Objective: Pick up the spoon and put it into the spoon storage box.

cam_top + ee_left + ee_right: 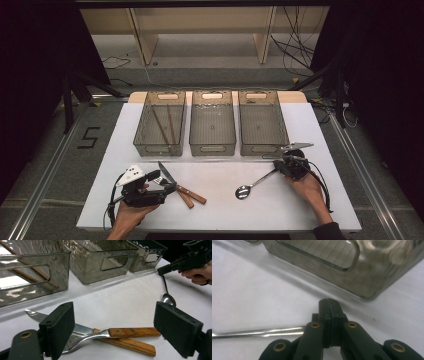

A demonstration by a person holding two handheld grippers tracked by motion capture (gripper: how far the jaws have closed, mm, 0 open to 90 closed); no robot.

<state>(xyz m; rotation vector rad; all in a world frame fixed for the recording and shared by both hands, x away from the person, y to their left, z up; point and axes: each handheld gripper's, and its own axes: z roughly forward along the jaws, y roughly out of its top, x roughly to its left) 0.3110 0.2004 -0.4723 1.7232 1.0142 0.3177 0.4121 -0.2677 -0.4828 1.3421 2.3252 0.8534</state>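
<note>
A knife (167, 173) and a fork (193, 194), both with wooden handles, lie crossed on the white table at the front left. My left gripper (162, 182) stands open over them. In the left gripper view the fork (130, 332) and knife (37, 315) lie between its wide-apart jaws, with the gripper (117, 317) touching neither. A metal spoon (252, 185) lies right of centre, its bowl on the table. My right gripper (276, 167) is shut on the end of its handle. The right gripper view shows the gripper (329, 305) shut with the spoon handle (262, 331) running off to the left.
Three translucent grey bins stand in a row at the back: the left bin (141, 131) holds two chopsticks (165, 125), while the middle bin (212, 147) and the right bin (263, 148) hold nothing. The right bin's near wall (367, 277) is close ahead of my right gripper.
</note>
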